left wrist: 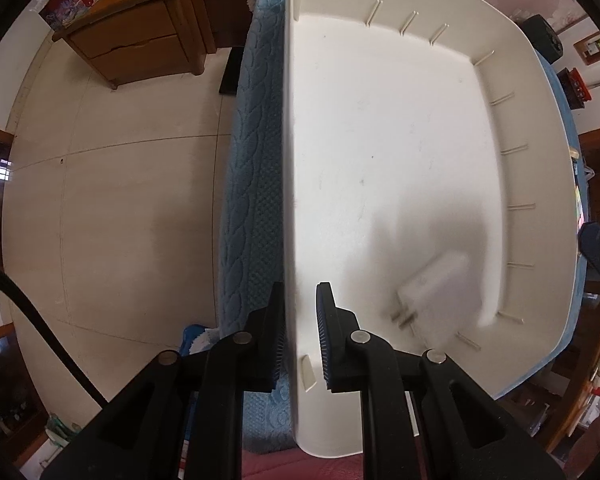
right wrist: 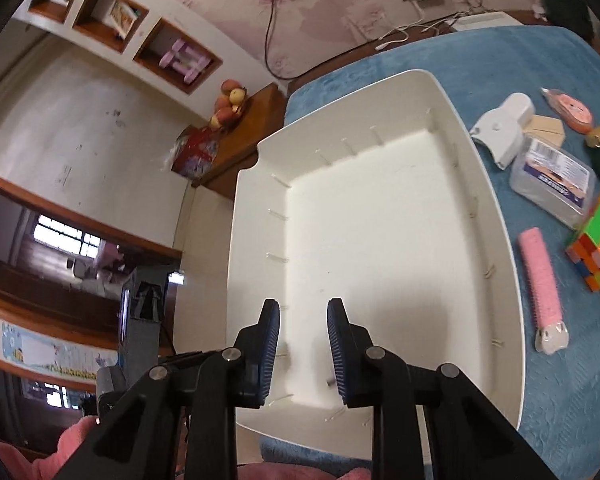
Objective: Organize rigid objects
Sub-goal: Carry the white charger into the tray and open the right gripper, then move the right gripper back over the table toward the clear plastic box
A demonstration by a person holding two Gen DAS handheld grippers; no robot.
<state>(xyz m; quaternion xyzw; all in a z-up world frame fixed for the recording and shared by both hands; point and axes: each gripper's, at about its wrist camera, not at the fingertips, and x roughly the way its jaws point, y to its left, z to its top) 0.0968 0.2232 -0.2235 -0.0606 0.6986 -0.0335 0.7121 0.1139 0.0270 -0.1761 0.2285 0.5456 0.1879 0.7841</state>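
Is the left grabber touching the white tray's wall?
Touching. Left wrist view: the left gripper straddles the white tray wall, outer jaw against it, inner jaw slightly off.

The left gripper point(left wrist: 302, 336) is matte black plastic, its two fingers point(left wrist: 336, 344) lined with ribbed blue pads and pinned by round silver screws point(left wrist: 360, 336). A black cable point(left wrist: 32, 312) arcs in at 8 o'clock. The right gripper point(right wrist: 303, 354) is built alike (same blue ribbing, same silver screws point(right wrist: 374, 352)), with angular black linkage arms point(right wrist: 452, 420) showing hollow triangular cut-outs.
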